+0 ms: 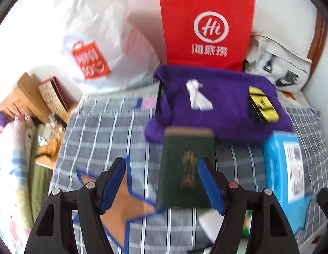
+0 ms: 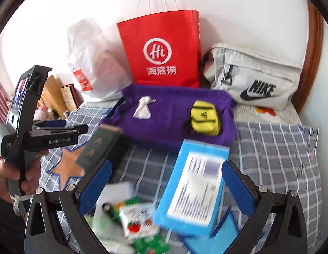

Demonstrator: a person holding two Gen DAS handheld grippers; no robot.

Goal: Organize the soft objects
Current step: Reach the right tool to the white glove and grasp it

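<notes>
Red paper bag, contents unseen.

A purple cloth lies spread flat on the checked bedspread, just in front of the upright red paper bag; its near edge is rumpled and its left corner bunches up. On the cloth's left part sits a small white crumpled tissue. On its right part rests a small yellow pouch with black trim, tilted slightly. To the right of the red bag, behind the cloth's right corner, a pale grey waist bag with a black logo slumps against the wall.
</notes>
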